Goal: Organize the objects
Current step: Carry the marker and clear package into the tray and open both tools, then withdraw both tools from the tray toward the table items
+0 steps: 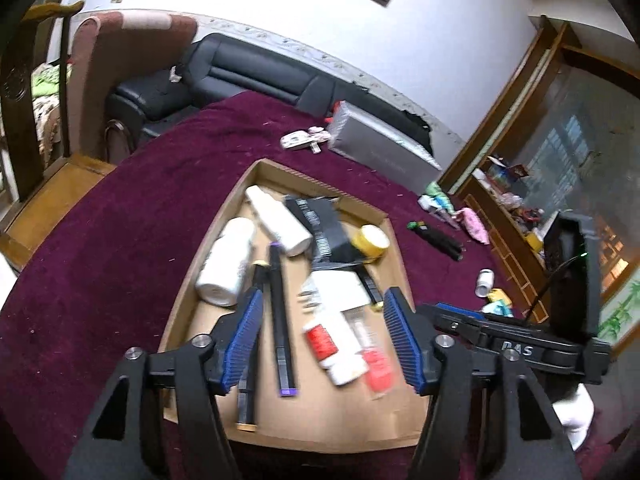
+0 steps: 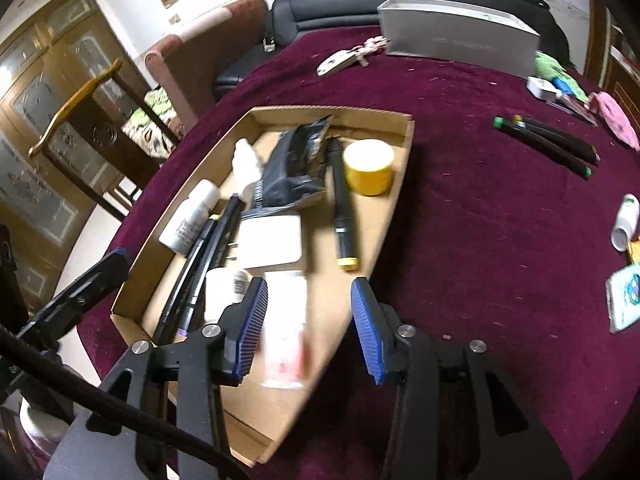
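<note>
- Right wrist view: the right gripper (image 2: pixel 310 326) is seen held above the near corner of the cardboard tray (image 2: pixel 404 168), jaws wide apart and nothing between them. A blurred white tube with red print (image 2: pixel 282 332) lies in the tray just beyond the left finger; contact cannot be told.
- Loose items remain on the maroon cloth (image 2: pixel 460 220) to the right of that gripper: a bundle of dark markers (image 2: pixel 548 146), far right and well apart, long axis running from upper left to lower right; a small white bottle (image 2: pixel 624 222) on its side at the right edge.
- The right gripper is judged the nearer one for these; a swing to the right and forward would be called for, with the jaws set across the markers' long axis.
- Left wrist view: the left gripper (image 1: pixel 320 342) is held over the tray (image 1: pixel 188 280), jaws also spread wide, gripping nothing. Two dark pens (image 1: pixel 276 312) lie lengthwise below it.
- Tray contents already placed: white bottles (image 1: pixel 226 260), a yellow-lidded jar (image 1: pixel 372 242), a dark packet (image 1: pixel 320 224).
</note>
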Demonstrator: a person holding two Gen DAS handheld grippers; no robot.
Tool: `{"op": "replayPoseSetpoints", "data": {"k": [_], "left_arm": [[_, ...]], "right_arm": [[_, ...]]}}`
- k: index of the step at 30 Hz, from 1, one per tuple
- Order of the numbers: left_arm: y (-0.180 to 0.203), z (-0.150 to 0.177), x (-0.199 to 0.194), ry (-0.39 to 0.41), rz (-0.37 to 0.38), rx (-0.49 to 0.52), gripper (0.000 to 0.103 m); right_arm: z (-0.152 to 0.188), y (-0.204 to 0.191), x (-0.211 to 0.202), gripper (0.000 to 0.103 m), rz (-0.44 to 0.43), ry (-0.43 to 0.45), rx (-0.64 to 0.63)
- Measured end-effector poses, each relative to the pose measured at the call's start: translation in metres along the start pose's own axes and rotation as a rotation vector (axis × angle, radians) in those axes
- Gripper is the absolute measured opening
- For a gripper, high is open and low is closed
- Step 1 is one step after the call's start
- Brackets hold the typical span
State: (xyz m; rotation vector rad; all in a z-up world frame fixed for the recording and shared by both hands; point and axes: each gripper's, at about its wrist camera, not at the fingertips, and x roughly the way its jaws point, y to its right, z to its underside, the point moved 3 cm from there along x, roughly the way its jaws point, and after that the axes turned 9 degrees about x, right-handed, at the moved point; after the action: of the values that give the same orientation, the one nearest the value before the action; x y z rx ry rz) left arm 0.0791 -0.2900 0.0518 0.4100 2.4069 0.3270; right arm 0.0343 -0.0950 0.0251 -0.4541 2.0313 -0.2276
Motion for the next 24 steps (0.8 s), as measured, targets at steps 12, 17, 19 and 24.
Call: {"op": "replayPoseSetpoints", "data": {"k": [12, 17, 19, 24], "left_arm": [[0.098, -0.008, 0.023, -0.066, 0.124, 0.143, 0.062], [0.157, 0.001, 0.049, -0.133, 0.178, 0.244, 0.062], [0.18, 0.008, 0.068, -0.167, 0.19, 0.284, 0.062], [0.208, 0.022, 0.117, -0.263, 0.201, 0.3, 0.062]], "right_arm": [[0.004, 0.116, -0.049, 0.045, 0.059, 0.087, 0.201], [0.008, 0.162, -0.069, 0.045, 0.093, 0.121, 0.27], [0.008, 0.182, -0.079, 0.045, 0.112, 0.145, 0.302], [-0.002, 0.221, -0.099, 0.045, 0.13, 0.201, 0.365]]}}
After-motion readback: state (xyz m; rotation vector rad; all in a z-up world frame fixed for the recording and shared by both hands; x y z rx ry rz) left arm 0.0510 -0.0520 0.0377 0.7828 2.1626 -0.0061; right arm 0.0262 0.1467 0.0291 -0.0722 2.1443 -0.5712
